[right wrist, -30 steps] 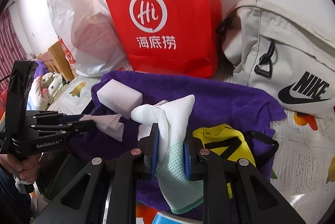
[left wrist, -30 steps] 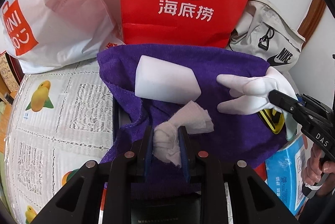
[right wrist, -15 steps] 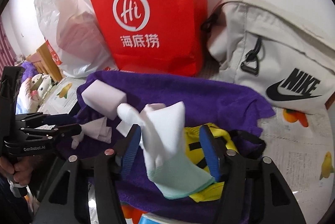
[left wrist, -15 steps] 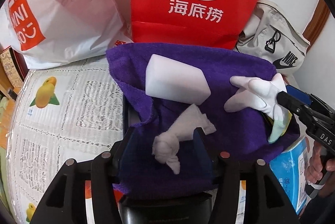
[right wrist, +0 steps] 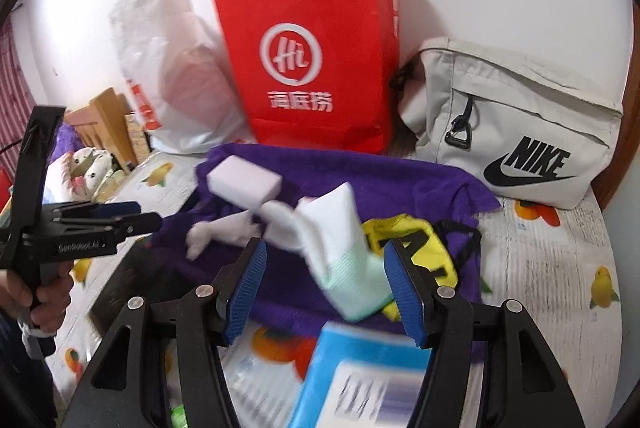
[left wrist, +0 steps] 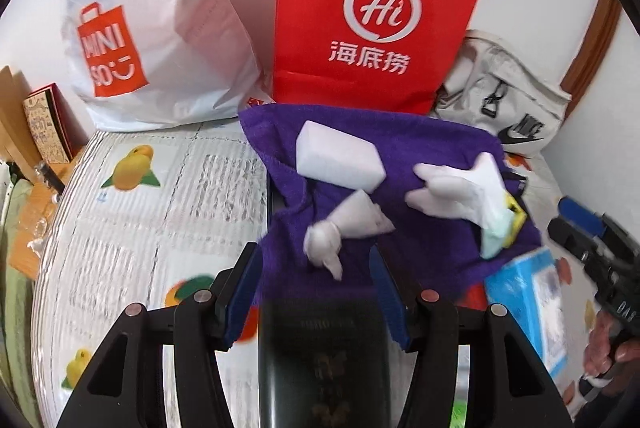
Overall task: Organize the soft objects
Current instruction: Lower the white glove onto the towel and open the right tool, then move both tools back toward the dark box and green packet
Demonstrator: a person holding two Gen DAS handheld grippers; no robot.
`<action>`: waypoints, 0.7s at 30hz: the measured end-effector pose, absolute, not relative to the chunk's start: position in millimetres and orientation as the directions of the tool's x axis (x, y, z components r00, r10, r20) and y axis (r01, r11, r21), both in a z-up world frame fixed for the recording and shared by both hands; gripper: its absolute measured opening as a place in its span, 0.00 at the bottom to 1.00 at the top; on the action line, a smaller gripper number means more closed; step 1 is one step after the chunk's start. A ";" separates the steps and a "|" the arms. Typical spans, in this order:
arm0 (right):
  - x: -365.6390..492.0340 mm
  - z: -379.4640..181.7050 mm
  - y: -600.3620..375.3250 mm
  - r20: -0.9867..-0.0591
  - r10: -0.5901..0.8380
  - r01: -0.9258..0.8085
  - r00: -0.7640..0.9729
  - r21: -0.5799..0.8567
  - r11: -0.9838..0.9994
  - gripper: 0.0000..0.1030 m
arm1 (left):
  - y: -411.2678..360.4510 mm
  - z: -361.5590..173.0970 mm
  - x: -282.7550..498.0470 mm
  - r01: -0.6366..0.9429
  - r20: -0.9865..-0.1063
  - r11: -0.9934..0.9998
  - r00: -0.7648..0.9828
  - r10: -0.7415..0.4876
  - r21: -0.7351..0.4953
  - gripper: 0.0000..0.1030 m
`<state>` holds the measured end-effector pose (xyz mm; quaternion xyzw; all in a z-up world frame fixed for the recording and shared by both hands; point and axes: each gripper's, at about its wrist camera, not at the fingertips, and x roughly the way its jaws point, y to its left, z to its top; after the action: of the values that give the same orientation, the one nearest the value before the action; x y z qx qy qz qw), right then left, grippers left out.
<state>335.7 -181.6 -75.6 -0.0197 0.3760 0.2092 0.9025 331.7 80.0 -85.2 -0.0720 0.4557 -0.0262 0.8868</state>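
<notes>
A purple towel [left wrist: 432, 147] [right wrist: 400, 179] is spread in front of the bags. On it lie a white sponge block [left wrist: 340, 159] [right wrist: 244, 183], a crumpled white cloth [left wrist: 344, 224] [right wrist: 224, 228] and a white glove with a mint cuff [left wrist: 460, 187] [right wrist: 332, 228]. The glove rests partly on a yellow item with black straps [right wrist: 416, 240]. My left gripper [left wrist: 316, 268] is open just short of the cloth, not touching it. The jaws of my right gripper [right wrist: 325, 260] are opening; the glove's cuff lies loose between them, clear of both pads.
A red paper bag [left wrist: 372, 27], a white plastic shopping bag [left wrist: 152, 39] and a beige Nike bag [right wrist: 512, 131] stand behind the towel. A blue packet [right wrist: 360, 376] lies close below my right gripper. A fruit-print cloth [left wrist: 140, 207] covers the table to the left.
Both grippers went from shut to open, letting go of the cloth and the glove. Both drew back and up, so the items now lie farther ahead on the towel.
</notes>
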 end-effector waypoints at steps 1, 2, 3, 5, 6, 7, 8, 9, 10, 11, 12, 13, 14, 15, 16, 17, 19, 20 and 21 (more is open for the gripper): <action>325.8 -74.3 -181.2 -0.682 0.374 -0.398 0.628 0.132 0.908 0.62 | 80.9 -82.9 326.1 -0.021 -0.803 0.988 0.585 -0.113 -0.154 0.52; 317.8 -74.0 -180.6 -0.678 0.385 -0.403 0.626 0.141 0.904 0.63 | 81.8 -80.7 317.7 -0.024 -0.805 0.987 0.582 -0.113 -0.156 0.52; 306.9 -74.0 -179.9 -0.676 0.401 -0.411 0.618 0.157 0.898 0.63 | 82.7 -79.7 310.1 -0.024 -0.806 0.986 0.579 -0.119 -0.163 0.52; 286.8 -75.3 -179.3 -0.676 0.429 -0.422 0.599 0.189 0.887 0.63 | 84.0 -78.1 296.8 -0.025 -0.804 0.984 0.580 -0.131 -0.178 0.52; 277.4 -76.6 -178.7 -0.677 0.441 -0.428 0.589 0.202 0.881 0.63 | 84.9 -77.3 287.2 -0.026 -0.805 0.983 0.579 -0.132 -0.180 0.52; 268.1 -77.9 -178.4 -0.677 0.452 -0.432 0.581 0.214 0.876 0.63 | 85.0 -77.1 280.1 -0.027 -0.805 0.983 0.578 -0.131 -0.179 0.52; 258.4 -79.6 -177.6 -0.677 0.462 -0.438 0.573 0.224 0.871 0.63 | 85.6 -76.9 271.3 -0.028 -0.805 0.984 0.579 -0.129 -0.178 0.52; 248.6 -82.3 -175.6 -0.677 0.475 -0.448 0.563 0.234 0.863 0.63 | 85.9 -76.7 263.9 -0.030 -0.804 0.983 0.581 -0.128 -0.178 0.52; 240.5 -84.6 -173.8 -0.676 0.483 -0.456 0.556 0.238 0.858 0.63 | 86.7 -77.1 256.6 -0.032 -0.803 0.983 0.582 -0.129 -0.180 0.52; 229.9 -88.0 -170.7 -0.677 0.494 -0.472 0.546 0.239 0.849 0.63 | 87.8 -78.1 248.7 -0.033 -0.803 0.983 0.582 -0.130 -0.183 0.52; 222.3 -90.8 -167.9 -0.679 0.499 -0.483 0.539 0.237 0.843 0.63 | 88.6 -79.2 244.2 -0.035 -0.804 0.982 0.581 -0.130 -0.184 0.52; 215.3 -94.1 -165.3 -0.683 0.503 -0.493 0.530 0.235 0.838 0.63 | 90.6 -81.6 236.5 -0.042 -0.806 0.982 0.578 -0.128 -0.186 0.52; 207.4 -98.7 -160.9 -0.692 0.506 -0.506 0.515 0.231 0.831 0.61 | 92.6 -83.9 231.4 -0.047 -0.808 0.981 0.575 -0.129 -0.190 0.52; 202.8 -102.0 -158.6 -0.695 0.510 -0.514 0.507 0.230 0.826 0.58 | 94.9 -86.5 225.8 -0.051 -0.811 0.980 0.570 -0.132 -0.195 0.52; 198.3 -105.0 -155.7 -0.698 0.515 -0.524 0.499 0.231 0.820 0.55 | 95.9 -88.5 222.4 -0.054 -0.813 0.979 0.567 -0.134 -0.199 0.52; 193.9 -108.4 -152.7 -0.701 0.519 -0.534 0.489 0.229 0.814 0.50 | 98.0 -91.5 217.7 -0.058 -0.813 0.977 0.565 -0.138 -0.205 0.52; 186.1 -114.7 -143.1 -0.718 0.517 -0.565 0.466 0.208 0.798 0.44 | 100.9 -96.3 211.6 -0.064 -0.815 0.975 0.562 -0.141 -0.213 0.52; 182.8 -116.9 -137.6 -0.728 0.507 -0.582 0.462 0.183 0.793 0.42 | 102.1 -98.1 209.0 -0.065 -0.815 0.974 0.562 -0.145 -0.218 0.52; 180.3 -118.2 -133.8 -0.733 0.498 -0.593 0.463 0.161 0.789 0.41 | 103.5 -100.1 206.6 -0.065 -0.814 0.972 0.562 -0.150 -0.225 0.52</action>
<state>180.3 -133.8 -118.2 -0.0584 0.4077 0.3198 0.8533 206.6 103.5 -100.1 -0.1152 0.4675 -0.0243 0.8761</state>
